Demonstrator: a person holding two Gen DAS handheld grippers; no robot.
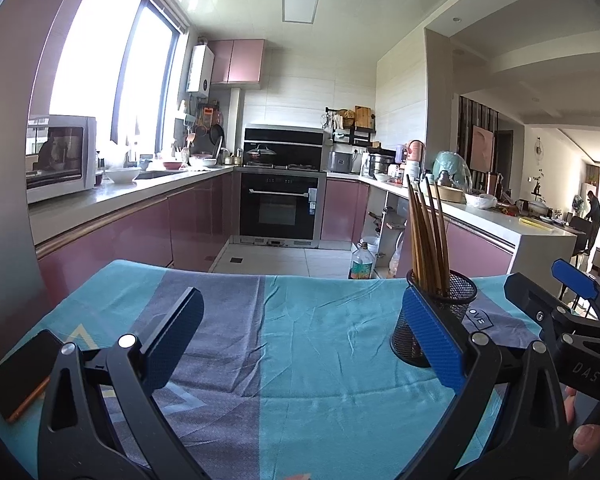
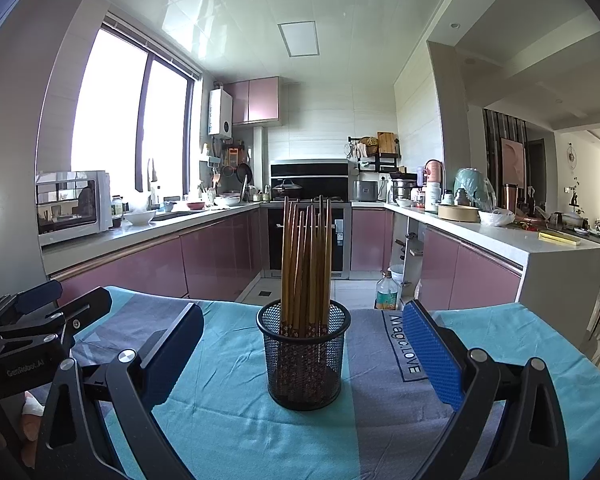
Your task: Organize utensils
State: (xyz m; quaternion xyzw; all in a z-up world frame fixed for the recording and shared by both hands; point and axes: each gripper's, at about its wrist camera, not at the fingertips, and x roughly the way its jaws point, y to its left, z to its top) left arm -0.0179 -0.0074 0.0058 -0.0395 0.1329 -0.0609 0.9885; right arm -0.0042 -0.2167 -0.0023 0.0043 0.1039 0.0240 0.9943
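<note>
Nearest the cameras, both grippers hang with nothing between their blue pads. The left gripper (image 1: 296,340) has its jaws spread wide over bare cloth, and the right gripper (image 2: 304,356) is likewise wide apart, squared up on the holder just ahead of it. Two grippers, then, and neither carries anything.

At the left edge of the cloth-covered counter (image 1: 308,344) lies one phone (image 1: 18,376), close beside the left gripper's outer arm. A careless sweep of that arm could nudge it toward the edge.

Next out stands the one black mesh holder (image 2: 304,360), upright on the cloth near the middle of the counter. In it stand the wooden chopsticks (image 2: 306,264), bunched upright and leaning a little apart at the tips. I count about ten in the right wrist view, though they overlap and the exact number is hard to fix. No loose utensils show on the cloth, so the sorting looks finished or close to it.

The main risk is the holder itself: it looks light and top-heavy with long sticks, and the cloth under it is wrinkled and could slide. A pad that clips the tips, or a squeeze that catches one stick only, would likely tip the lot or fan the sticks onto the counter. The left gripper's right pad already sits close to the holder, so a turn there could knock it.

Beyond the counter, one plastic bottle (image 2: 386,292) stands on the kitchen floor.
</note>
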